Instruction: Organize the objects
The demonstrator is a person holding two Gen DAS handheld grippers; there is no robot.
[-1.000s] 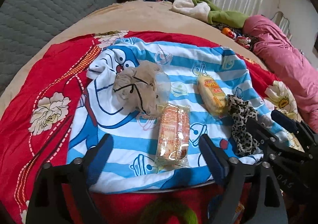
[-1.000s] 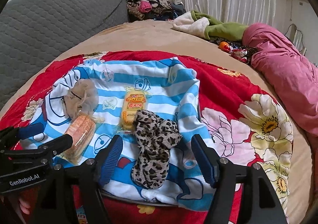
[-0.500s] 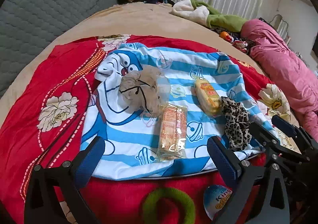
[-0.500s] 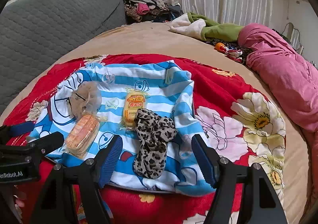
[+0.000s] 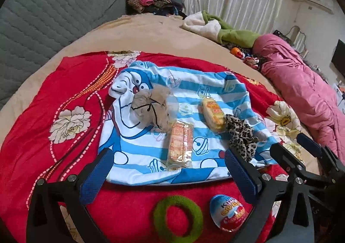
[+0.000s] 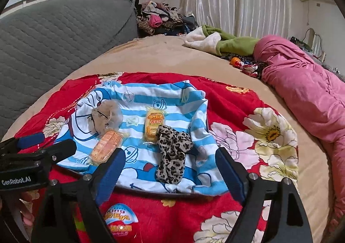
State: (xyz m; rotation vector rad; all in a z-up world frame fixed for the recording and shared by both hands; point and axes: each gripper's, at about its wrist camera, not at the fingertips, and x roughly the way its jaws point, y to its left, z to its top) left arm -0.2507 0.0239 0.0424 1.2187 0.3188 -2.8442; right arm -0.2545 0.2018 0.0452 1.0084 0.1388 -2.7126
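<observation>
Change since earlier frame: both grippers have been drawn back and lifted from the striped cloth, so the green ring and the egg have come into view near the lower edge; both pairs of jaws have just been opening, with nothing between them.

Left wrist view, fingers: the left gripper [image 5: 170, 175] is spread wide and holds nothing.

Left wrist view, things: on the blue-and-white striped cartoon cloth [image 5: 142, 156] lie a beige crumpled fabric bundle with black cord [image 5: 151, 109], an orange cracker packet in clear wrap [image 5: 180, 145], a yellow wrapped snack cake [image 5: 212, 113] and, touching it, a leopard-print fabric scrunchie [image 5: 242, 137].

Left wrist view, still outside: a fuzzy green ring [image 5: 177, 219] and a blue-and-red foil chocolate egg [image 5: 229, 212] rest on the red floral blanket [image 5: 43, 152] of the bed, just beside the cloth.

Right wrist view, fingers: the right gripper [image 6: 170, 175] is well open and empty, above the cloth's near edge.

Right wrist view, things: the scrunchie [image 6: 172, 154] lies between the fingers' line; the egg [image 6: 120, 221] sits low, partly hidden.

Advice: the egg is best pinched across its narrow middle; the ring by one side of its band, then set on bare cloth.
</observation>
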